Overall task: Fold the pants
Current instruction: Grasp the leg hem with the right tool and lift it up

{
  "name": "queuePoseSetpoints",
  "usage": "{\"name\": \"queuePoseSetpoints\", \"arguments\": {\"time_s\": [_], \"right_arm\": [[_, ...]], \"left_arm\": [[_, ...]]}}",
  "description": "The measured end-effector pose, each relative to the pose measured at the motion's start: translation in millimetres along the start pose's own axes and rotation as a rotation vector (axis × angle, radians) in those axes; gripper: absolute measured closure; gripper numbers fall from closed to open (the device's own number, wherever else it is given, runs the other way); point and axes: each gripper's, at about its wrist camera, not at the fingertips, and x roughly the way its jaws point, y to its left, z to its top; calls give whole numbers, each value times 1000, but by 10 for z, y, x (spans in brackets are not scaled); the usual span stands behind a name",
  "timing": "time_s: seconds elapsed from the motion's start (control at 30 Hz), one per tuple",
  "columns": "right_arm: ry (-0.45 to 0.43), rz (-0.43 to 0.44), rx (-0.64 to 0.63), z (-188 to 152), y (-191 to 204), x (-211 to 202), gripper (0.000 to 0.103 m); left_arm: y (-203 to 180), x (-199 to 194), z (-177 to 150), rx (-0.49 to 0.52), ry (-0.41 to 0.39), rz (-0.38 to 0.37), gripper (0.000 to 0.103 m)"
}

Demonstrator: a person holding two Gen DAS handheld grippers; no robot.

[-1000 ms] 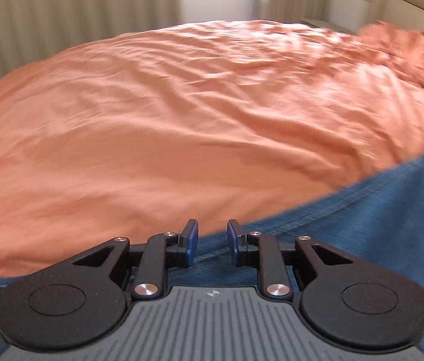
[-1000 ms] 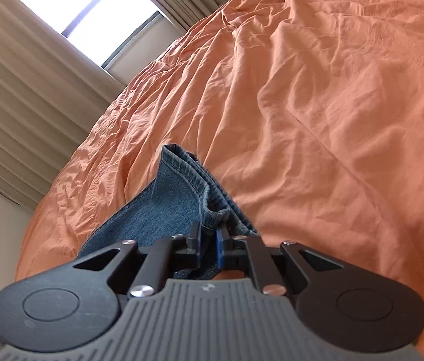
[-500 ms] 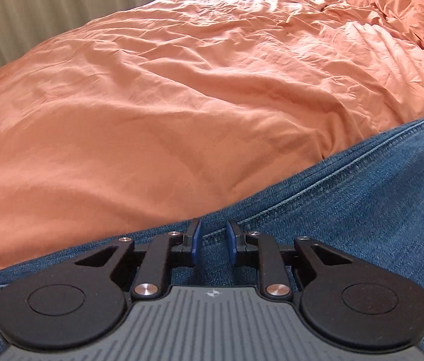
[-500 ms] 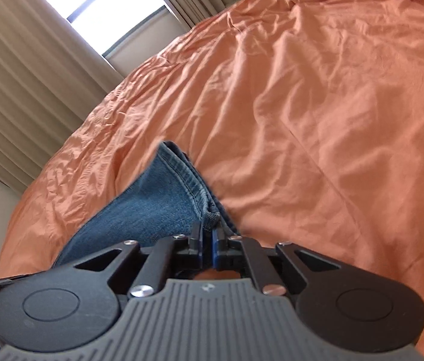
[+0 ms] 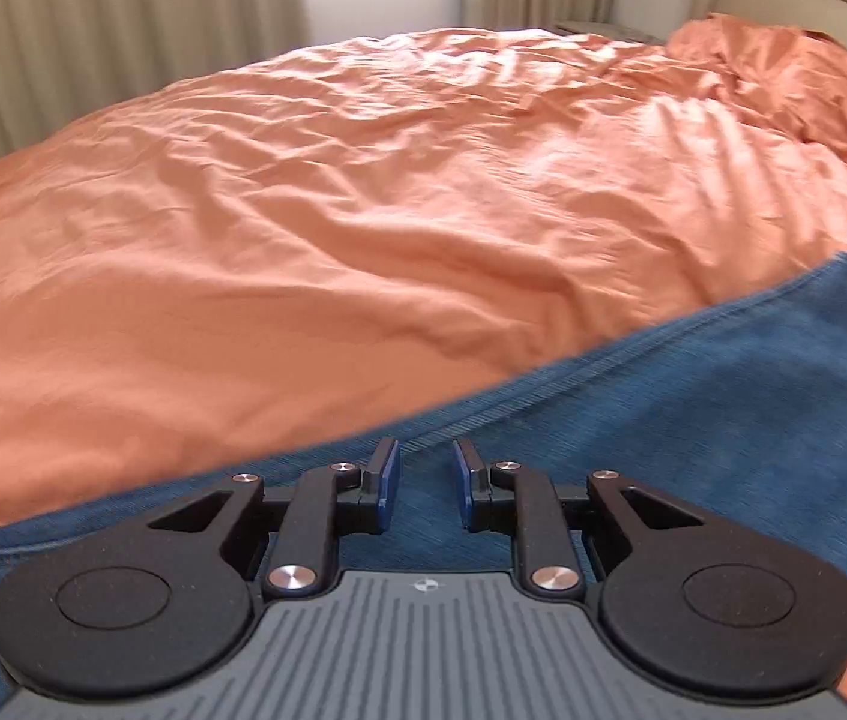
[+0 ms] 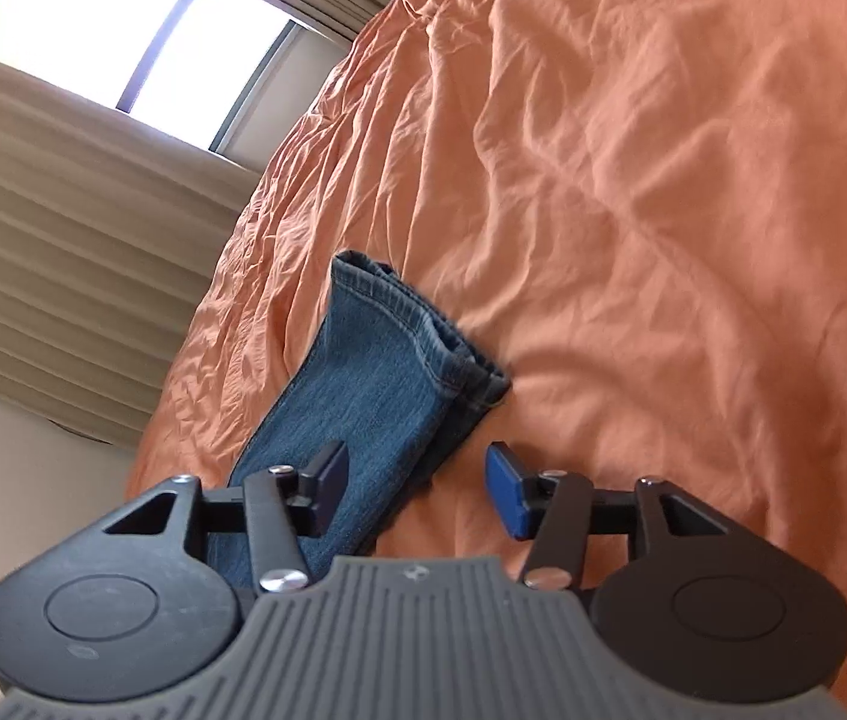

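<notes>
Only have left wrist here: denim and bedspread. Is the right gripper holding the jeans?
Observer: No. The right gripper is open, its jaws have just been opening; the jeans lie beneath it, with the pads pressing on nothing.
Operator: Where's the hem?
Observer: The hem lies on the orange bedspread, ahead of the gripper.
Operator: Single layer?
Observer: It looks like two stacked, with a darker lower edge showing at the hem's right corner.

Jeans (image 5: 693,420): seam edge blurred, cloth cut off by frame edges. Left gripper (image 5: 426,483) body hides the denim beneath.
</notes>
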Motion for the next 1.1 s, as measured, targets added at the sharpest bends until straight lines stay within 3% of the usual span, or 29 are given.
{"name": "queuePoseSetpoints", "arguments": {"time_s": [0.13, 0.2, 0.27, 0.33, 0.57, 0.77, 0.93, 1.1], "right_arm": [[-10, 30, 98, -4, -175, 237, 64], [-27, 45, 125, 27, -220, 291, 72], [-41, 48, 130, 65, -231, 320, 87], [-40, 42, 97, 83, -207, 323, 91], [-51, 31, -17, 94, -143, 318, 96], [-76, 17, -40, 106, -128, 455, 99], [-91, 4, -63, 119, -24, 342, 100], [-104, -21, -121, 129, 149, 187, 100]], "left_arm": [[-266, -32, -87, 48, 25, -66, 78], [-358, 19, -87, 66, 26, -60, 78], [-394, 136, -43, 67, 39, -54, 78], [-403, 279, 21, 51, 51, -50, 78], [-448, 723, 225, 68, 98, -40, 81], [-493, 819, 276, 73, 93, -17, 81], [-593, 637, 264, 107, 68, 17, 83], [-858, 294, 0, 185, 80, -14, 85]]}}
